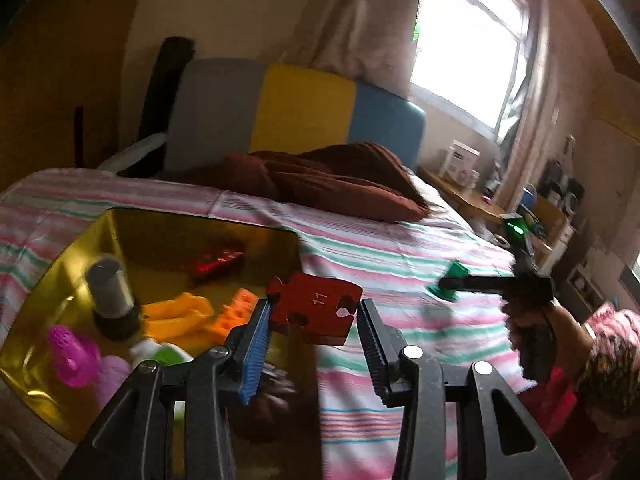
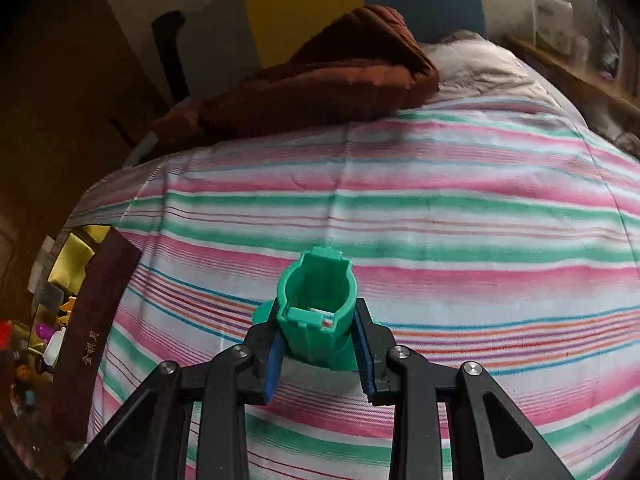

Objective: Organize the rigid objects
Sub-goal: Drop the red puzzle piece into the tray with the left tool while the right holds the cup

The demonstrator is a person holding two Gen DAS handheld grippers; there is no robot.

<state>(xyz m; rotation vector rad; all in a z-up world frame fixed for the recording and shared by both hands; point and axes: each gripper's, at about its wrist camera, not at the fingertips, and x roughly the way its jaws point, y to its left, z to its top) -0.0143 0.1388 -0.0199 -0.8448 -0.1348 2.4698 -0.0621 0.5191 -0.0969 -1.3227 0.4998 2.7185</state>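
Observation:
My left gripper (image 1: pixel 314 307) is shut on a red puzzle piece (image 1: pixel 320 298) marked 11, held above the near right corner of a gold box (image 1: pixel 168 236). The box sits on the striped bed and holds several toys: a grey cylinder (image 1: pixel 110 292), orange pieces (image 1: pixel 176 316), a magenta piece (image 1: pixel 72 356) and a red object (image 1: pixel 216 260). My right gripper (image 2: pixel 318 309) is shut on a green plastic cup-shaped piece (image 2: pixel 316 280) above the bedspread. The left wrist view shows that piece (image 1: pixel 448 278) to the right. The gold box (image 2: pixel 76 248) lies at the far left in the right wrist view.
A brown blanket (image 1: pixel 340 180) lies at the head of the striped bed (image 1: pixel 400 248), before a grey, yellow and blue headboard (image 1: pixel 304 108). A cluttered wooden desk (image 1: pixel 472 200) stands right of the bed under a window. A dark red box side (image 2: pixel 92 320) faces the right gripper.

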